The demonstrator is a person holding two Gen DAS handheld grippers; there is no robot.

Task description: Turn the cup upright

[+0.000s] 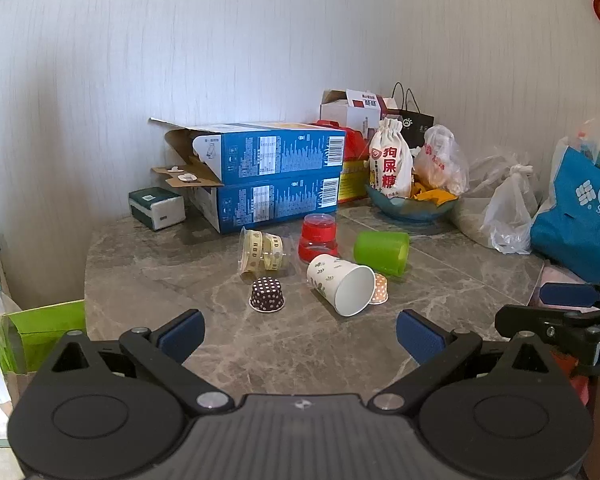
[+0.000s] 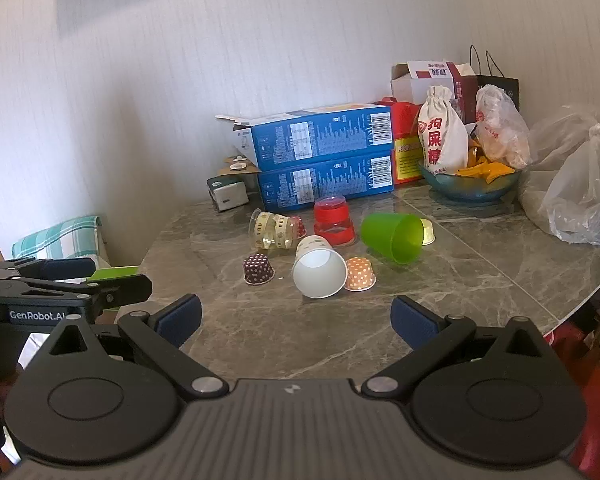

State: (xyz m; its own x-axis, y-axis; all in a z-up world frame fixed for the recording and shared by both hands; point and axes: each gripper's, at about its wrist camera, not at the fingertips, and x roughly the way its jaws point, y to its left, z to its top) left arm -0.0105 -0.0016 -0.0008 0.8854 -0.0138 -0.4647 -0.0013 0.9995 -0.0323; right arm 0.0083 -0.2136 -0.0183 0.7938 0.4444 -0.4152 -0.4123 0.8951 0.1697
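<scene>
Several cups lie on a grey marble table (image 1: 300, 344). A white paper cup with leaf print (image 1: 340, 284) (image 2: 319, 268) lies on its side, mouth toward me. A green plastic cup (image 1: 382, 251) (image 2: 392, 237) lies on its side behind it. A clear cup with yellow bands (image 1: 262, 254) (image 2: 272, 231) also lies on its side. A red cup (image 1: 318, 237) (image 2: 332, 220) stands upside down. A dark dotted baking cup (image 1: 266, 295) (image 2: 258, 269) and an orange dotted one (image 1: 380, 289) (image 2: 360, 274) sit upside down. My left gripper (image 1: 300, 338) and right gripper (image 2: 296, 320) are open and empty, short of the cups.
Two stacked blue boxes (image 1: 268, 176) and a tissue pack (image 1: 156, 208) stand against the wall. A blue bowl (image 1: 412, 206) with a cloth pouch, plastic bags (image 1: 508, 208) and a blue tote (image 1: 580, 216) crowd the right. The table edge curves at left.
</scene>
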